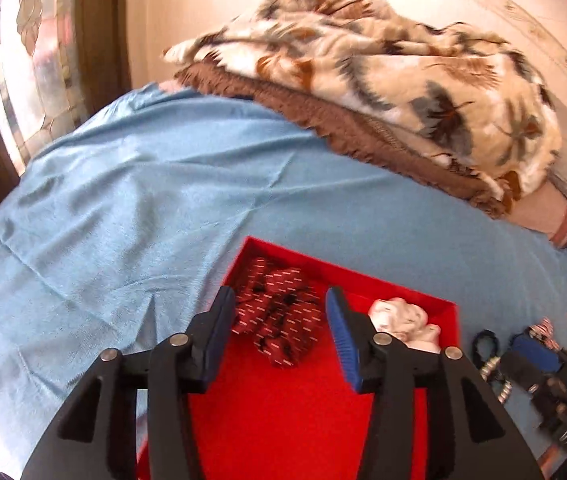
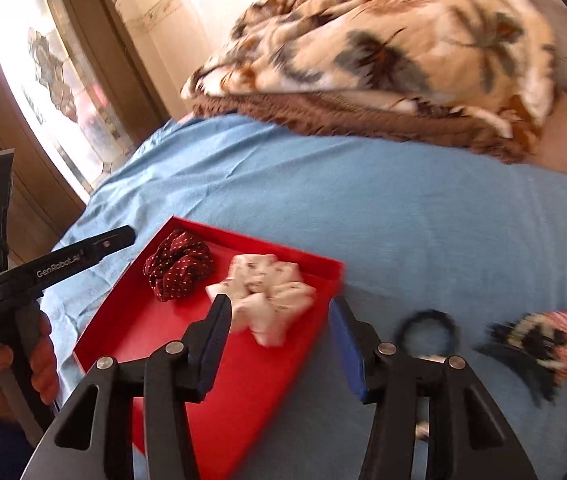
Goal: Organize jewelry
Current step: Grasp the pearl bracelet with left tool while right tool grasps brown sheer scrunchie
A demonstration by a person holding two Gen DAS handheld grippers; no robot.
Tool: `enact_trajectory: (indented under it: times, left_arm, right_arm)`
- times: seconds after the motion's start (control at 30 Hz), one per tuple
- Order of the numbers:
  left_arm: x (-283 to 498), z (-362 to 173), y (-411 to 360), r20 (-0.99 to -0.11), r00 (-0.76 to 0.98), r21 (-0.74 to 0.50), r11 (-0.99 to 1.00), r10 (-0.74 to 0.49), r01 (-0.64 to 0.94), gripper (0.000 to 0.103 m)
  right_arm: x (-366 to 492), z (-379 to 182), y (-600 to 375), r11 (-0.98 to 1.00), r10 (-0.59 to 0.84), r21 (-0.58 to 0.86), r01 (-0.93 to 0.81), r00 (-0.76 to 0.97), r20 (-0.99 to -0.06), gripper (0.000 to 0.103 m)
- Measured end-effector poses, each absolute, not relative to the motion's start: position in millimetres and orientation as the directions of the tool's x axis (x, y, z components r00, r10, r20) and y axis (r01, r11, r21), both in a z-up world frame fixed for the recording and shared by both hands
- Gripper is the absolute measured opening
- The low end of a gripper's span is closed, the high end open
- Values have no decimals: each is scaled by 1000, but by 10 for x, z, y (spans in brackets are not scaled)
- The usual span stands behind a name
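A red tray [image 1: 283,412] [image 2: 135,320] lies on the blue bed sheet. In it are a dark red dotted scrunchie [image 1: 279,316] [image 2: 177,266] and a white scrunchie [image 1: 403,322] [image 2: 267,296]. My left gripper [image 1: 279,304] is open and empty above the tray, over the red scrunchie. My right gripper [image 2: 279,312] is open and empty over the tray's right edge, beside the white scrunchie. A black hair tie [image 2: 427,330] [image 1: 485,340] and a striped scrunchie [image 2: 539,340] lie on the sheet right of the tray.
A folded patterned blanket [image 1: 383,68] [image 2: 383,48] on a brown one lies at the back of the bed. A window [image 2: 51,80] and wooden frame are at the left. A beaded piece [image 1: 497,376] lies near the hair tie.
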State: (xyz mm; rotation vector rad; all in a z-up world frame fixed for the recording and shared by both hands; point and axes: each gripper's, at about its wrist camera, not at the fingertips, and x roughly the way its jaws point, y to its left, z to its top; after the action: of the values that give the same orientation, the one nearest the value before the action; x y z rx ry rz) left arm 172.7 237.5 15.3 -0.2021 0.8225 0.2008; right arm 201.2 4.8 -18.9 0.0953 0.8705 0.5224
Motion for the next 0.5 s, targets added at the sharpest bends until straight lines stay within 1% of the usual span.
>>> enact_trajectory:
  times: [0.07,0.13,0.33,0.5]
  left_arm:
    - [1645,231,2194,-728,680,-92,972,83,-218,53]
    - [1581,278,1958,-722,690,-90,981,53,-169,56]
    - [1567,188,1194,-748,662,-79,997,-46,-20,56]
    - [1682,-131,602,-798,593,-82,995,-102,61,56]
  right_arm:
    - [1915,-125,-240,882,461,292,-370,551,-695,62]
    - [1791,-76,-637,897,439,305,-320,577,-689,63]
    - [1368,-124,-1893,945,306,303,-119,643,-702,64]
    - [1132,-275,-2661,966,182,259,20,660,-729,65]
